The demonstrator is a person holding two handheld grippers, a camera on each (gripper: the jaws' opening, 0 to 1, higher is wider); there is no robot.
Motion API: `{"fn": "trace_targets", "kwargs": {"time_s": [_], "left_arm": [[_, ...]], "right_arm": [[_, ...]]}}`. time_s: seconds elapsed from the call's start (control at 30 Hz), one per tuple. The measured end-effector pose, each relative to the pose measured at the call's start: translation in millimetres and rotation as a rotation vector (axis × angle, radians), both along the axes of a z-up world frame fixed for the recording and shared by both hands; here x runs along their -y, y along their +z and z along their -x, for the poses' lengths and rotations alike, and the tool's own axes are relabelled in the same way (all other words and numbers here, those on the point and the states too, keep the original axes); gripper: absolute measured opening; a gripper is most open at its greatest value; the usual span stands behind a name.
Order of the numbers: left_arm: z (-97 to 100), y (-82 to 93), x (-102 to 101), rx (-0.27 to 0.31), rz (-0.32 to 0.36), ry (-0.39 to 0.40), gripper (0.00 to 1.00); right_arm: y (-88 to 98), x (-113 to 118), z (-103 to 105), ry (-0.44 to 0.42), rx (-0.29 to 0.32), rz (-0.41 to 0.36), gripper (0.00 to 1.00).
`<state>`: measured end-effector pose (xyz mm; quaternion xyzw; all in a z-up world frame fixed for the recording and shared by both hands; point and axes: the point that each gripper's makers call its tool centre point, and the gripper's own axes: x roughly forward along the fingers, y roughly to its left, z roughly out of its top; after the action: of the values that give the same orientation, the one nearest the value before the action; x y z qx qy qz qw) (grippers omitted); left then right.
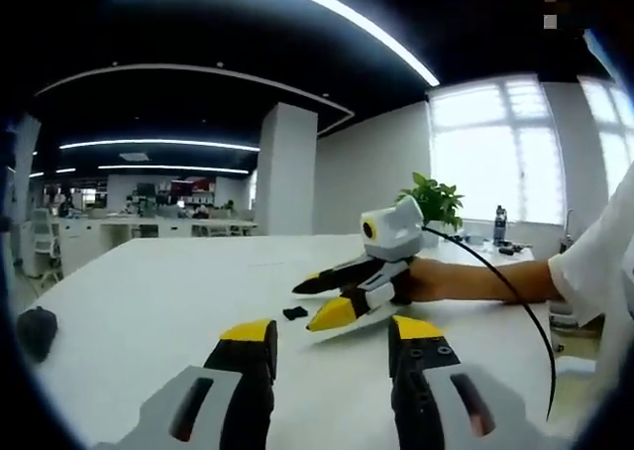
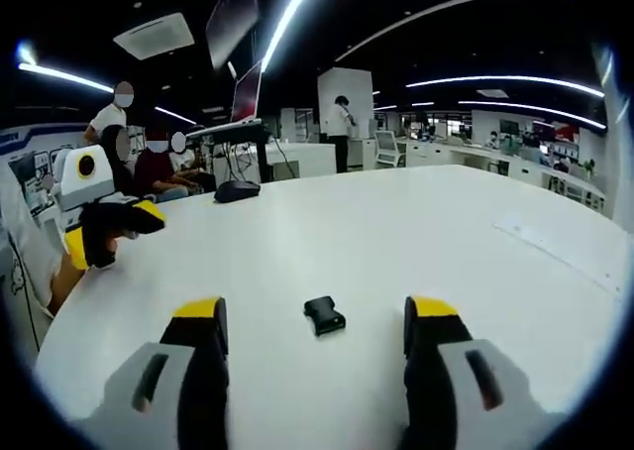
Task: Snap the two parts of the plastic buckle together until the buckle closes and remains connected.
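Item: small black plastic buckle (image 2: 324,315), lying on the smooth white table (image 2: 416,232) between and just ahead of our right gripper (image 2: 322,346)'s spread, empty jaws. We judge it light, rigid and slippery; best pinched across its flat sides. Left gripper (image 1: 332,346): jaws likewise spread, holding nothing.

The small black plastic buckle (image 2: 324,315) on the white tabletop (image 2: 416,232) is too small to tell whether it is one part or two joined. In the left gripper view a tiny black piece (image 1: 294,313) is equally unclear.
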<state>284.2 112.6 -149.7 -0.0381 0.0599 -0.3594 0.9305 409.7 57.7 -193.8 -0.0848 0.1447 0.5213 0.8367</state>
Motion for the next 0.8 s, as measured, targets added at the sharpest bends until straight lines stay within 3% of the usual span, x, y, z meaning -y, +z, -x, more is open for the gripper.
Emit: {"fn": "trace_targets", "kwargs": {"time_s": [0.3,0.43,0.8], "left_arm": [[-2.0,3.3,-1.9,0.003,0.013,0.013,0.52],[-3.2,2.2,-4.0,0.003,0.0,0.024,0.61],[-7.0,0.5,-13.0,-0.004,0.002,0.065,0.7]], "right_arm": [[-3.4,-0.9,3.6,-0.003,-0.001,0.024,0.61],[-4.3,-1.3,4.1,-0.005,0.007,0.037,0.57],[-8.2,-3.1,5.0,-0.026,0.001,0.08,0.42]]}}
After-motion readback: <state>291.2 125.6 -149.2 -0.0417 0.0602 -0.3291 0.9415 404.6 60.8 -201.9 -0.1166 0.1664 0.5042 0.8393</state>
